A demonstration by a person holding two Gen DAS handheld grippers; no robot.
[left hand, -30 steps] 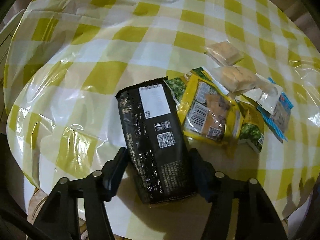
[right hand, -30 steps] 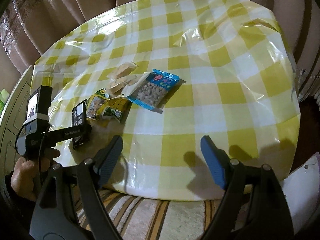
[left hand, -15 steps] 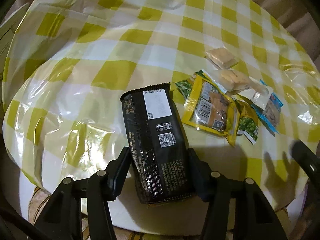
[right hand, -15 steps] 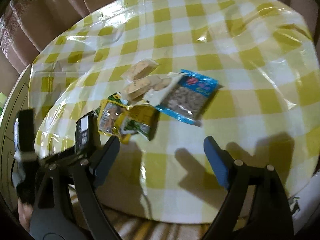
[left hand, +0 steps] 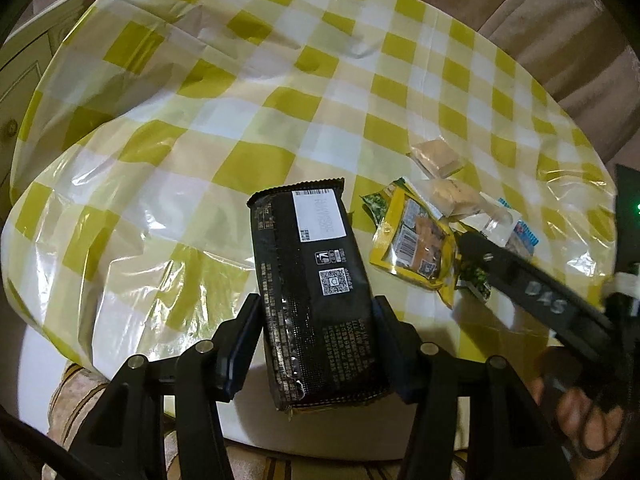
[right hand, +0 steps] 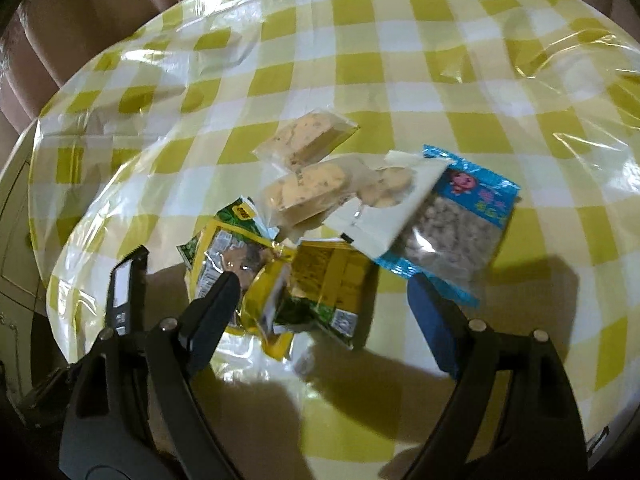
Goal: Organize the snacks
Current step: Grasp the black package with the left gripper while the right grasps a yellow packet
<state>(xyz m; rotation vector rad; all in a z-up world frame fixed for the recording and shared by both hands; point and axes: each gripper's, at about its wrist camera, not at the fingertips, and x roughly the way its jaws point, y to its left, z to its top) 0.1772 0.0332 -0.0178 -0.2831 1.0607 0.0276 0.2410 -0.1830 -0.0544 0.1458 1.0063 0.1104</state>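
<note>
Snacks (right hand: pixel 320 216) now sit under the right gripper's (right hand: pixel 324 280) spread fingers — left gripper (left hand: pixel 316 320) still clamps the black packet (left hand: pixel 316 288).

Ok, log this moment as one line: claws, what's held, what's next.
left claw: shut on black packet | right claw: open over yellow packets, nothing held | next: probably grasp one

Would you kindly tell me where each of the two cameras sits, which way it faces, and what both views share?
Left wrist: on the left gripper, looking down along its fingers at the long black snack packet it holds; a hand shows lower right.
Right wrist: on the right gripper, open, looking down at the snack pile; only its fingers show.
Shared: the yellow-checked tablecloth, the yellow foil packet and the black packet.
</note>
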